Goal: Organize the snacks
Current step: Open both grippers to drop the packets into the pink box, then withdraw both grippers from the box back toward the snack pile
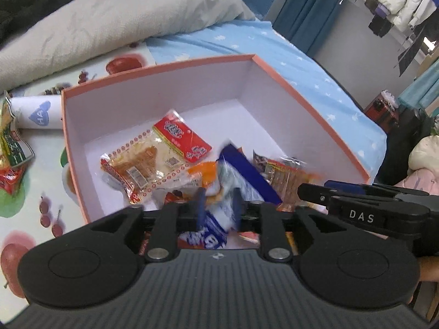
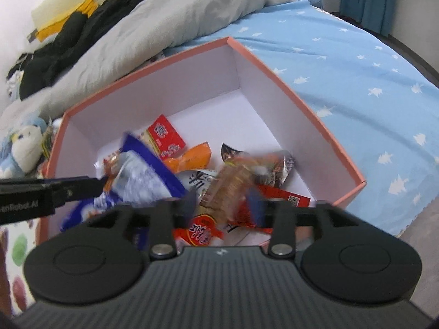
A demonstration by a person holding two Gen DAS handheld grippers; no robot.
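Snacks lay heaped toward the near wall of the pink-rimmed box (image 1: 153, 72) on the bed, its far corner bare. My left gripper (image 1: 219, 205) stood parted around a blue-and-white packet (image 1: 216, 235), the pads apparently clear of it; my right gripper (image 2: 223, 205) was likewise released, a brown snack packet (image 2: 233, 183) blurred between its fingers. I judged either packet could catch on a finger or topple over the near wall. More snacks (image 1: 11, 148) lay outside, by the box's left wall.
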